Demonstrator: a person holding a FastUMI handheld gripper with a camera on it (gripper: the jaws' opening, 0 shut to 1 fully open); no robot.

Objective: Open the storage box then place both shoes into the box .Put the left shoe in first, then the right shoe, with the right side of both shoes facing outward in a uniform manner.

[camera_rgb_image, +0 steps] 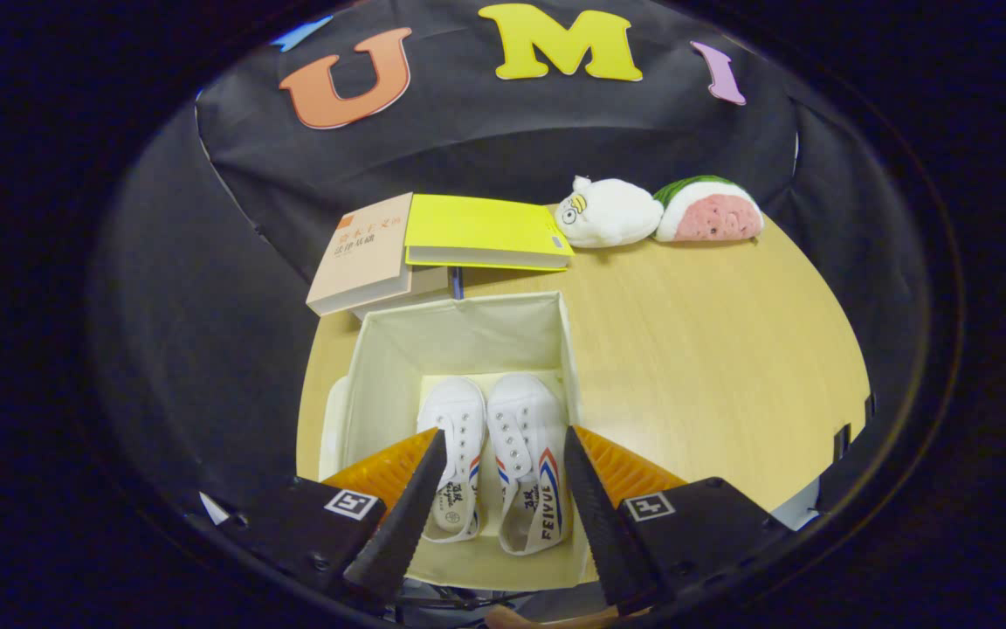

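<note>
Hand-held gripper (503,441) hovering above storage box (381,367), fingers spread apart, gripping nothing; both shoes (527,459) lying inside, toes pointing 12 o'clock.

"FEIYUE" on right shoe (531,472) side

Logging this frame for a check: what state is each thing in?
storage box: open, upright on the table.
left shoe: inside the box, toe pointing away.
right shoe: inside the box, beside the other.
claw: open, above the box, gripping nothing.
yellow book: closed, lying on the tan book.
</note>
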